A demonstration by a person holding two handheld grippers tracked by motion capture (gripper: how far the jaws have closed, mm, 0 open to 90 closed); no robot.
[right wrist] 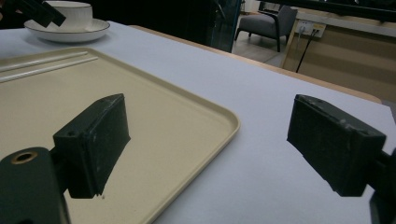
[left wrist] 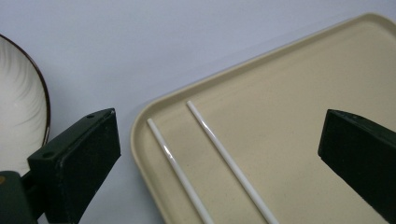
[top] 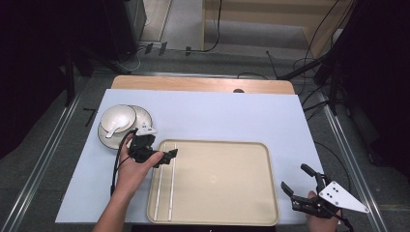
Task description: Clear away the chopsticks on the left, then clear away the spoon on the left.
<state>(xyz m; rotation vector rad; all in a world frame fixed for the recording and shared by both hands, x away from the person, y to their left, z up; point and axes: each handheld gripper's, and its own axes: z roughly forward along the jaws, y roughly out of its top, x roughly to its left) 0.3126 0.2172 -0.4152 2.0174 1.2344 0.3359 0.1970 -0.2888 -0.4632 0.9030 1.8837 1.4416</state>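
Surface (top: pixel 217 116): pale blue-white sheet over a wooden top, seen in the middle of the high view.
Tray (top: pixel 227 193): beige, rectangular with rounded corners, in the lower middle of the high view; it lies flat on the surface.
Chopsticks (top: pixel 164 186): two thin white sticks, lying side by side along the left edge of the tray, inside its rim; in the left gripper view (left wrist: pixel 205 154) they run from the middle of the frame to the bottom, nearly parallel.
Bowl (top: pixel 117 118): white, standing on a plate (top: pixel 140 118) at the upper left of the surface, apart from the tray.
Spoon (top: pixel 112 129): white, resting in the bowl with the handle toward the lower left.
Left tongs (top: pixel 167 157): held in the person's left hand (top: pixel 135 166), just above the top left corner of the tray, over the far ends of the chopsticks; the jaws stand wide apart and hold nothing.
Right tongs (top: pixel 297 181): held at the lower right of the high view, just beside the right edge of the tray; the jaws are spread apart and empty.
Right gripper view: tray corner (right wrist: pixel 187 121) between the jaws, bowl and plate at the upper left of the frame.
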